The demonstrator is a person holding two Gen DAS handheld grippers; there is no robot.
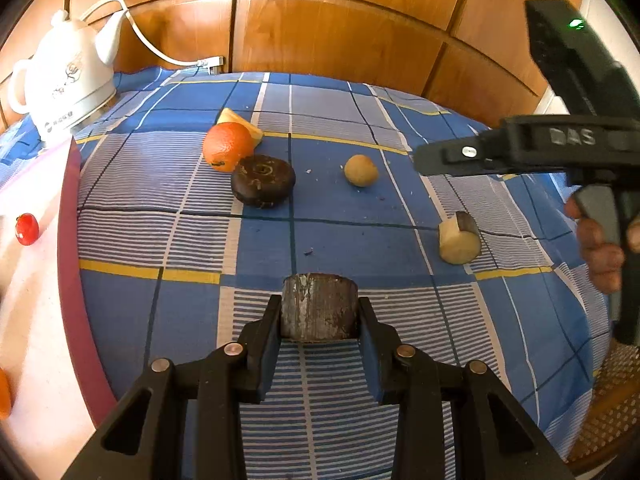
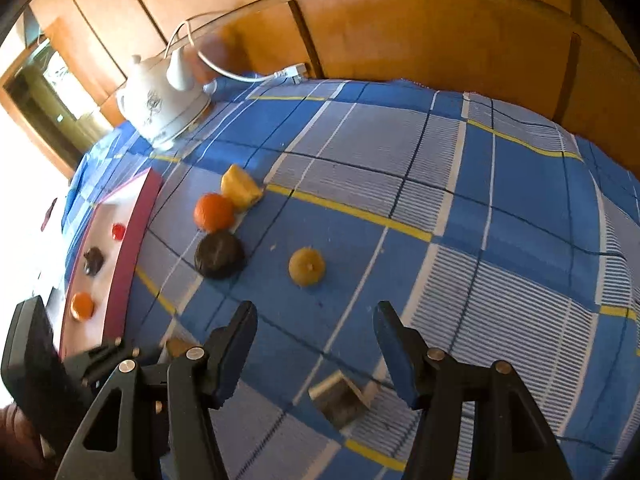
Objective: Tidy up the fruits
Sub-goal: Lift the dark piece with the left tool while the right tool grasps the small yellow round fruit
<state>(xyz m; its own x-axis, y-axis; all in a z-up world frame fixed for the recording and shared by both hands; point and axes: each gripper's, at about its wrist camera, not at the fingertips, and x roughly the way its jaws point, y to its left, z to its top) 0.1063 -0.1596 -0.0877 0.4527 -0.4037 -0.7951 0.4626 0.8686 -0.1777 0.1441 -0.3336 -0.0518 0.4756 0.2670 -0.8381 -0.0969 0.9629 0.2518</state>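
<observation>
Blue plaid cloth (image 1: 332, 208) w/ wood panels (image 1: 344, 28) behind (left fingers (image 1: 319, 312) clamp dark chunk (image 1: 318, 306), right fingers (image 2: 316, 322) apart).

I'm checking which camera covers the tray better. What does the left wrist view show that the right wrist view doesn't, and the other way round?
Only the left wrist view shows the left tool shut on a dark fruit chunk. Only the right wrist view shows the tray's dark piece and the right tool open. Both show the kettle, orange, red fruit and tray.
</observation>
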